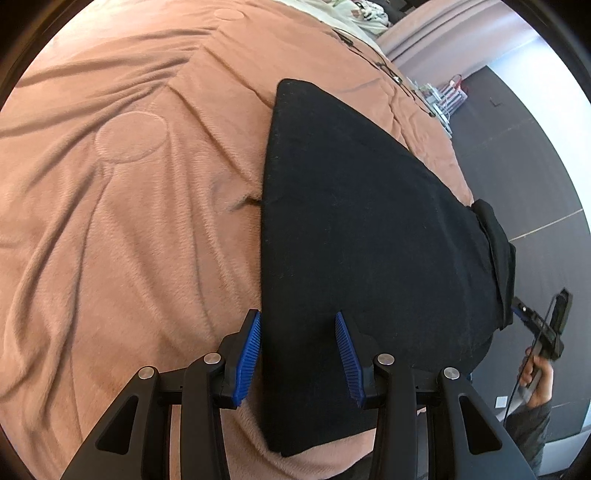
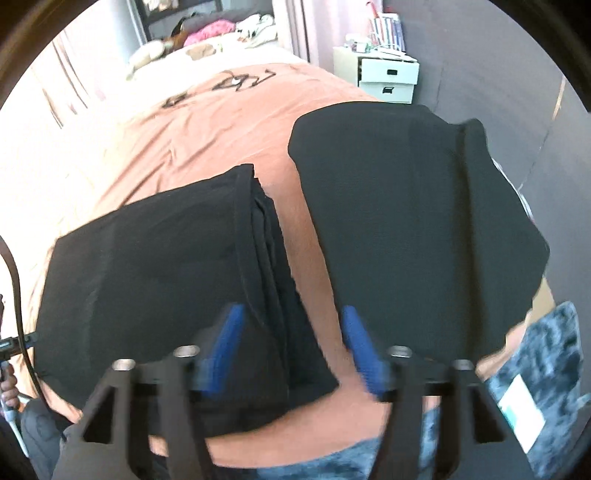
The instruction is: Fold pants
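Black pants (image 1: pixel 369 229) lie folded flat on a peach blanket (image 1: pixel 129 221) that covers a bed. My left gripper (image 1: pixel 297 315) hovers open over their near left edge, blue pads apart and pinching nothing. In the right wrist view a folded black pile (image 2: pixel 155 266) with stacked layers along its right side lies on the left. A second flat black garment (image 2: pixel 413 221) lies on the right. My right gripper (image 2: pixel 292 310), blurred, stands open above the strip of blanket (image 2: pixel 306 236) between them. A hand (image 1: pixel 535 373) holds that gripper at the far right of the left wrist view.
The bed edge runs close to the pants, with dark floor (image 1: pixel 517 166) beyond. White drawer boxes (image 2: pixel 388 79) stand by the wall. A blue-grey rug (image 2: pixel 535 369) lies below the bed's near edge. Pillows and loose clothes (image 2: pixel 207 33) sit at the far end.
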Demonstrator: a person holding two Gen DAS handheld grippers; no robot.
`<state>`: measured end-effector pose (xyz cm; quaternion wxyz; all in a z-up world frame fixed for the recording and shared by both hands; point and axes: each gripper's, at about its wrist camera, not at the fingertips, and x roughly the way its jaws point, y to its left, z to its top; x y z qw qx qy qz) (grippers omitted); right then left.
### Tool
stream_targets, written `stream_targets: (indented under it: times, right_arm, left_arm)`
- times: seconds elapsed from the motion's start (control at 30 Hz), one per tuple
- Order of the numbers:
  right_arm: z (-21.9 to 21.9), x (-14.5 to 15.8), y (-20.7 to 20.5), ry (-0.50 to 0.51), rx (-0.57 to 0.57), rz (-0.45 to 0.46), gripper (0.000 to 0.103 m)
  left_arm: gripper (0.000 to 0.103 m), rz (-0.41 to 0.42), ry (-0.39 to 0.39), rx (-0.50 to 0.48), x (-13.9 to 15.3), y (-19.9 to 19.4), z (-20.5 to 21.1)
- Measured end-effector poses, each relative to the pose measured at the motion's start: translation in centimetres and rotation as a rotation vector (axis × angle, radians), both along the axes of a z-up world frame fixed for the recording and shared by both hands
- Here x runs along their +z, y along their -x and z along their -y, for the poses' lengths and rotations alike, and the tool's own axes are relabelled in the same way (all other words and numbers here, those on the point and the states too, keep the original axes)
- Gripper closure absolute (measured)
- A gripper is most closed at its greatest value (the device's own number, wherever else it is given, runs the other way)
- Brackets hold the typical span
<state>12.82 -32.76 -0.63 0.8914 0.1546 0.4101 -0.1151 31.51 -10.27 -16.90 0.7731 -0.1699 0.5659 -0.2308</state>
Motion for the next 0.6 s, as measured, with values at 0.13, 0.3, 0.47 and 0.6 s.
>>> stream_targets:
  times: [0.13, 0.3, 0.47, 0.6]
  right_arm:
    - [1.2, -1.6, 2.2, -0.140, -0.003, 0.032, 0.038]
    - [2.5, -4.3, 4.1, -0.346, 0.013, 0.064, 0.038]
    - [3.6, -7.7, 3.1, -0.463, 0.007, 0.064, 0.038]
    - [4.8, -9.2, 2.2, -0.502, 0.000, 0.087, 0.038]
  left_arm:
    - [0.060, -0.005, 0.007, -0.003, 0.0, -0.8, 0.2]
    - [0.060, -0.014, 0.018, -0.008, 0.0, -2.0, 0.5]
    - [0.060, -0.018, 0.022, -0.012, 0.0, -2.8, 0.5]
    - [0.060, -0.019, 0.014, -0.015, -0.1, -3.4, 0.8]
